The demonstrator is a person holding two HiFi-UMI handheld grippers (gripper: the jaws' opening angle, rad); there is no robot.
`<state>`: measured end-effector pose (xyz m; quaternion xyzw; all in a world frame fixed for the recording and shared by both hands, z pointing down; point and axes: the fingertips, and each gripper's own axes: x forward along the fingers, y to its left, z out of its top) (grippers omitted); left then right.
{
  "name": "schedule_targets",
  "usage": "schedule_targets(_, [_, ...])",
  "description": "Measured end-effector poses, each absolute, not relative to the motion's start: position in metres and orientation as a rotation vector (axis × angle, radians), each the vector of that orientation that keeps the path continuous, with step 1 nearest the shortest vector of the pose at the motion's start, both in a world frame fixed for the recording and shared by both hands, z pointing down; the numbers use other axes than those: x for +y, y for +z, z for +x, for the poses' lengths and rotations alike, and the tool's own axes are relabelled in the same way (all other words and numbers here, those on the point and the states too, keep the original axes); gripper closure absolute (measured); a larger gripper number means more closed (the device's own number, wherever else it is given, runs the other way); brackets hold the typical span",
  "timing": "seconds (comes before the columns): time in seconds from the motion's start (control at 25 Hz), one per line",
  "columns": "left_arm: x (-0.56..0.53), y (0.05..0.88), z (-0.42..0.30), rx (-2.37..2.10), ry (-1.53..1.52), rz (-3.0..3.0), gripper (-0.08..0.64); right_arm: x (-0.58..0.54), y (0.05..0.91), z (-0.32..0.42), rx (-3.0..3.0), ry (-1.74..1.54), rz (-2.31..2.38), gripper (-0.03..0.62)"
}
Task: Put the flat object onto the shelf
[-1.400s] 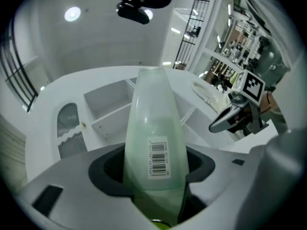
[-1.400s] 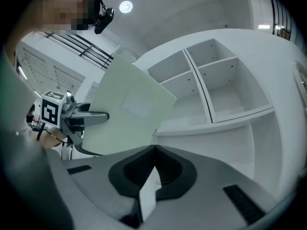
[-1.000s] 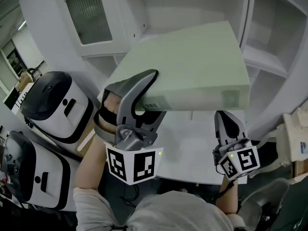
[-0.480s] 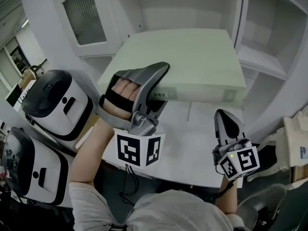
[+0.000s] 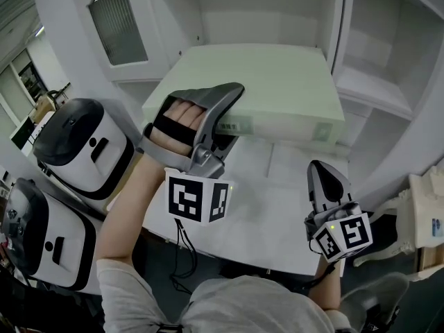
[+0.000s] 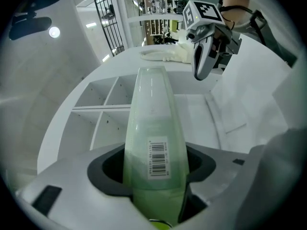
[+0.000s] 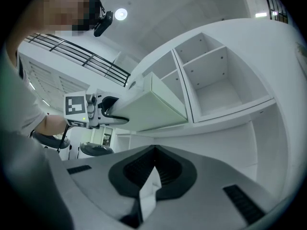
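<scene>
The flat object is a pale green box (image 5: 277, 89) with a barcode label on its near edge. It is held almost level over the white table, with its far end reaching toward the white shelf unit (image 5: 378, 92). My left gripper (image 5: 232, 116) is shut on the box's near left corner, one jaw above and one below. In the left gripper view the box (image 6: 151, 128) runs out between the jaws toward the open cubbies (image 6: 96, 109). My right gripper (image 5: 325, 172) hangs low at the right with its jaws together, empty and apart from the box (image 7: 153, 104).
Sheets of paper lie on the white table (image 5: 270, 207) under the box. Two white-and-black cases (image 5: 76, 148) (image 5: 41, 241) stand at the left. A glass-panelled cabinet door (image 5: 118, 19) stands at the back left. Shelf compartments (image 7: 216, 85) are open at the right.
My left gripper has carried the box forward and up toward the shelf unit, and the box now lies flatter. The right gripper has hardly moved.
</scene>
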<state>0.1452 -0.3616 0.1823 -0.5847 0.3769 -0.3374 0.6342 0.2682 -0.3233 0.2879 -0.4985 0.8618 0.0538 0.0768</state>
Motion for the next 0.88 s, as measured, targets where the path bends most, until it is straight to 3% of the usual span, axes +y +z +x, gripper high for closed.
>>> schedule_targets(0.88, [-0.440,0.195,0.143,0.779,-0.776,-1.352,0.273,-0.355,0.301,0.257,2.565,0.111,-1.612,0.583])
